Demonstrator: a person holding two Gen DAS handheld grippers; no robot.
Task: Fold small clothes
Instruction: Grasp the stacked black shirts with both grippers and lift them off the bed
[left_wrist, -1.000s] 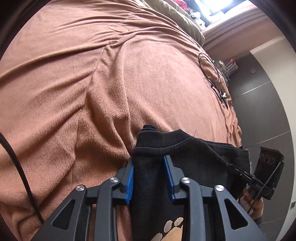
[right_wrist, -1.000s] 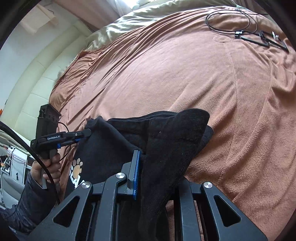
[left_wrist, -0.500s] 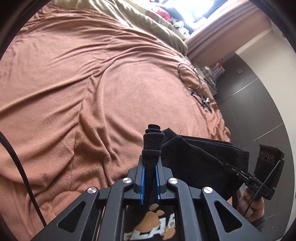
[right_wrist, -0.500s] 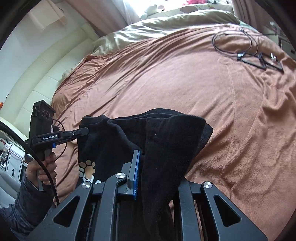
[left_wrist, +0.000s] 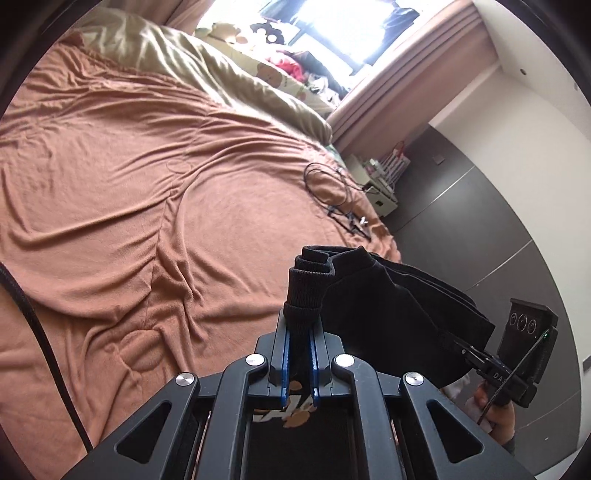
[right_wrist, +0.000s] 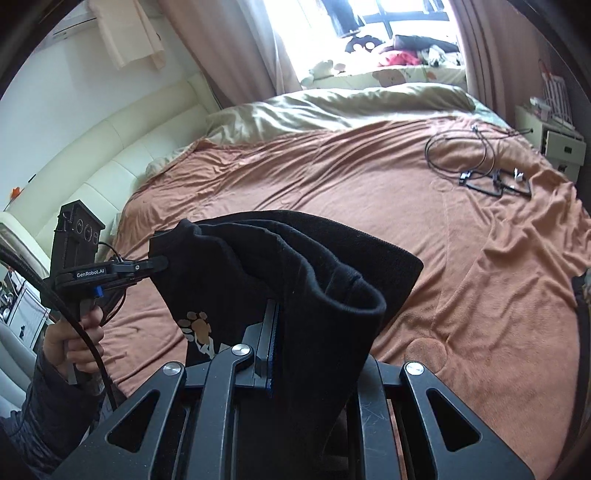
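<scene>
A small black garment (left_wrist: 388, 306) with an orange paw print hangs in the air above the brown bedspread (left_wrist: 147, 184), stretched between both grippers. My left gripper (left_wrist: 300, 332) is shut on a bunched ribbed edge of it. Seen from the right wrist, that left gripper (right_wrist: 159, 264) clamps the garment (right_wrist: 258, 266) at its far left corner, held by a hand (right_wrist: 74, 339). My right gripper (right_wrist: 295, 354) is shut on the other end; the cloth drapes over its right finger and hides it. It also appears from the left wrist as the right gripper (left_wrist: 465, 350).
A coiled black cable (right_wrist: 461, 151) and a small black frame lie on the bedspread (right_wrist: 369, 184) at the far right. An olive duvet (left_wrist: 221, 74) is bunched at the far end. A cream headboard (right_wrist: 110, 147) runs along the left, a white nightstand (right_wrist: 561, 144) stands right.
Both grippers have risen and carried the garment up off the bedspread. The left jaws have gone from spread around the cloth to clamped on its ribbed edge.
</scene>
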